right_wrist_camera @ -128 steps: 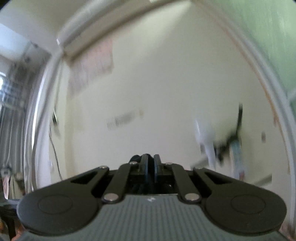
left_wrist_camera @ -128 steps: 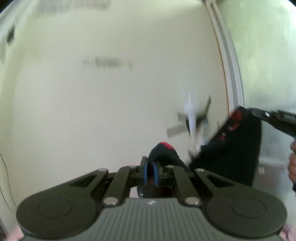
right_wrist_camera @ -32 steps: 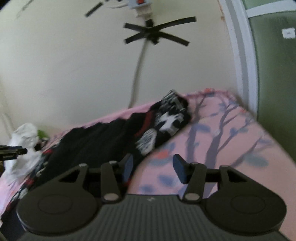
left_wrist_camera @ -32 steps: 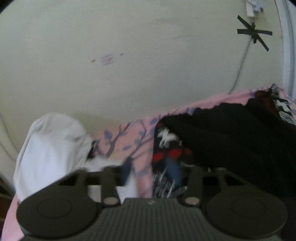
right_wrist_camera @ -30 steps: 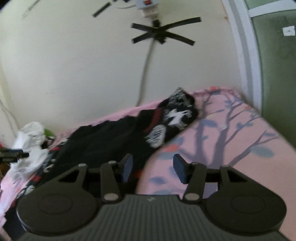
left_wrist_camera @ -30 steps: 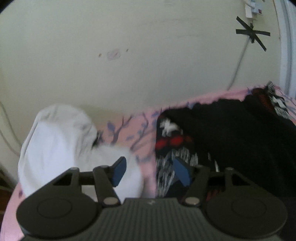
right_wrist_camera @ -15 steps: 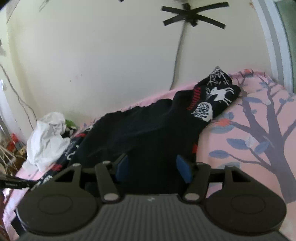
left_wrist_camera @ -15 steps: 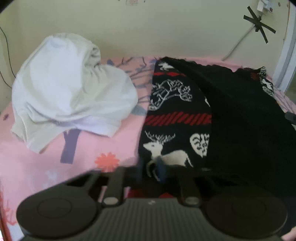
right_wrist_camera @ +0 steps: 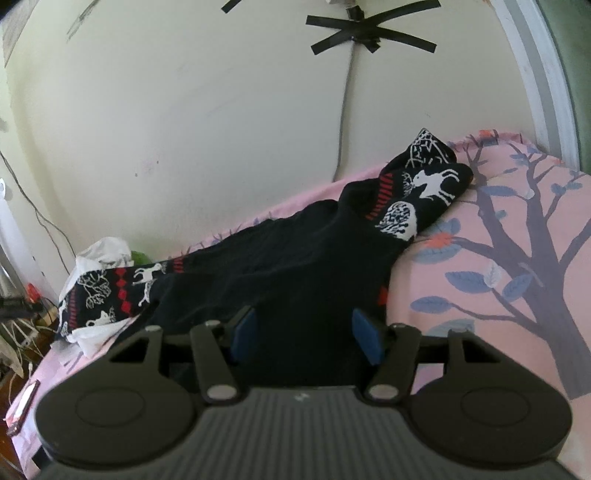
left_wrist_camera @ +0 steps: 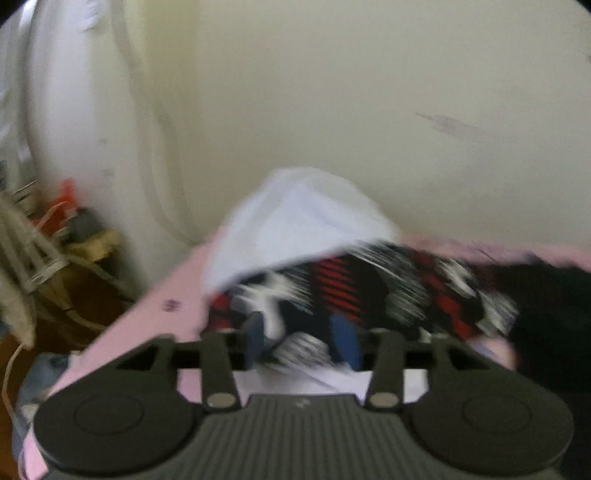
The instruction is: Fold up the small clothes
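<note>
A black sweater (right_wrist_camera: 295, 266) with red and white reindeer-patterned sleeves lies spread on the pink bed sheet (right_wrist_camera: 498, 258). Its right sleeve (right_wrist_camera: 424, 184) rests by the wall. In the blurred left wrist view, the left sleeve (left_wrist_camera: 351, 284) is draped partly over a crumpled white garment (left_wrist_camera: 303, 218). My left gripper (left_wrist_camera: 300, 336) is low over that sleeve. Its jaws are opening, and patterned cloth shows between the blue pads (left_wrist_camera: 255, 332) without being pinched. My right gripper (right_wrist_camera: 304, 332) stands open just above the sweater's dark body, gripping nothing.
A cream wall runs behind the bed, with a grey cable under a cross of black tape (right_wrist_camera: 364, 35). A door frame (right_wrist_camera: 535, 74) stands at the right. Cluttered cords and boxes (left_wrist_camera: 48, 251) sit on the floor beyond the bed's left edge.
My left gripper shut on the patterned left sleeve, carried it leftward onto the white garment, and its jaws now stand apart again. My right gripper sank toward the sweater's body, then held still.
</note>
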{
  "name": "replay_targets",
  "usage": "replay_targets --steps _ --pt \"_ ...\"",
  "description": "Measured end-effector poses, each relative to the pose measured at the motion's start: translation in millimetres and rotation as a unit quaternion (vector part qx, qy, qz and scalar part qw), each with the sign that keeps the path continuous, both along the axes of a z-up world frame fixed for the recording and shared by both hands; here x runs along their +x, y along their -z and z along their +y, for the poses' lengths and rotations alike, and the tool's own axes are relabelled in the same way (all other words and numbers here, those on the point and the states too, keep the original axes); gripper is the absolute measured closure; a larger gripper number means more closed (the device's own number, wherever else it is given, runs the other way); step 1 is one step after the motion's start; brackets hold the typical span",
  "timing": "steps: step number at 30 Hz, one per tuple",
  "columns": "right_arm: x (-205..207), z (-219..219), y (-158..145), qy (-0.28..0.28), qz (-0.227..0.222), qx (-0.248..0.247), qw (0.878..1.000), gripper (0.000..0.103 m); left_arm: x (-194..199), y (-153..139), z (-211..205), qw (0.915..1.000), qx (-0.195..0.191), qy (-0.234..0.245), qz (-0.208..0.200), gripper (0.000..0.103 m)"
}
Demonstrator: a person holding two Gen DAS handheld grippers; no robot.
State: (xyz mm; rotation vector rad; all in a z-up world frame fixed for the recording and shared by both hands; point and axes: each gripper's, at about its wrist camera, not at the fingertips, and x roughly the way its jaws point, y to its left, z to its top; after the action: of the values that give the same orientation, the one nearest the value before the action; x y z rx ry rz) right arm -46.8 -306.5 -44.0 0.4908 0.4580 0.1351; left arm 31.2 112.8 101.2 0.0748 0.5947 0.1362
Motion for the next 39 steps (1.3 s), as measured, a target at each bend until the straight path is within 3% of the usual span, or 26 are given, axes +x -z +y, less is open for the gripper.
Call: replay_targets --steps 3,6,10,12,15,17,18,19,20,23,25,26,28,32,35,36,38,39 --pt "-1 -6 1 0.003 -0.006 0.021 1.0 0.047 -16 12 -43 0.996 -0.009 0.088 0.01 0.045" --pt "-3 -21 4 0.018 -0.013 0.064 0.998 0.049 -14 21 -88 0.984 -0.036 0.173 0.022 0.03" --pt "5 -54 6 0.055 0.005 0.102 0.993 0.062 -1 37 -153 0.9692 -0.03 0.243 0.028 0.028" --pt "12 -76 3 0.078 0.006 0.108 0.991 0.063 9 46 -179 0.9626 -0.035 0.267 0.029 0.028" --pt "35 -111 -10 0.101 -0.01 0.105 0.989 0.062 26 62 -208 0.9587 -0.037 0.28 0.03 0.028" --pt "60 -130 -22 0.116 -0.014 0.077 0.99 0.05 40 76 -215 0.9589 -0.038 0.278 0.04 0.028" --pt "74 -140 -25 0.118 -0.014 0.069 0.99 0.035 46 84 -218 0.9583 -0.045 0.278 0.05 0.028" --pt "90 -149 -28 0.119 -0.015 0.068 0.99 0.03 49 91 -220 0.9578 -0.049 0.277 0.059 0.03" --pt "109 -160 -31 0.113 -0.017 0.071 0.991 0.029 54 95 -221 0.9578 -0.044 0.274 0.076 0.031" --pt "159 -187 -27 0.141 0.001 0.049 0.989 0.033 50 93 -217 0.9613 -0.046 0.265 0.06 0.029" --pt "190 -197 -16 0.15 0.027 0.013 0.988 0.046 52 94 -215 0.9629 -0.047 0.258 0.064 0.029" --pt "202 -199 -10 0.148 0.045 -0.004 0.988 0.047 53 94 -215 0.9629 -0.048 0.257 0.064 0.029" --pt "220 -196 3 0.122 0.074 -0.028 0.989 0.049 53 95 -214 0.9624 -0.05 0.259 0.066 0.029" --pt "240 -172 12 0.058 0.08 -0.071 0.993 0.047 54 95 -215 0.961 -0.048 0.264 0.067 0.029" --pt "254 -162 12 0.049 0.084 -0.084 0.992 0.044 54 95 -216 0.9599 -0.043 0.269 0.067 0.029" --pt "261 -161 14 0.049 0.095 -0.087 0.99 0.045 53 95 -217 0.9599 -0.042 0.269 0.067 0.029" --pt "269 -159 16 0.05 0.104 -0.086 0.99 0.069 53 95 -216 0.9599 -0.043 0.269 0.066 0.029" --pt "270 -159 17 0.054 0.106 -0.084 0.989 0.103 53 95 -216 0.9599 -0.045 0.269 0.067 0.029"
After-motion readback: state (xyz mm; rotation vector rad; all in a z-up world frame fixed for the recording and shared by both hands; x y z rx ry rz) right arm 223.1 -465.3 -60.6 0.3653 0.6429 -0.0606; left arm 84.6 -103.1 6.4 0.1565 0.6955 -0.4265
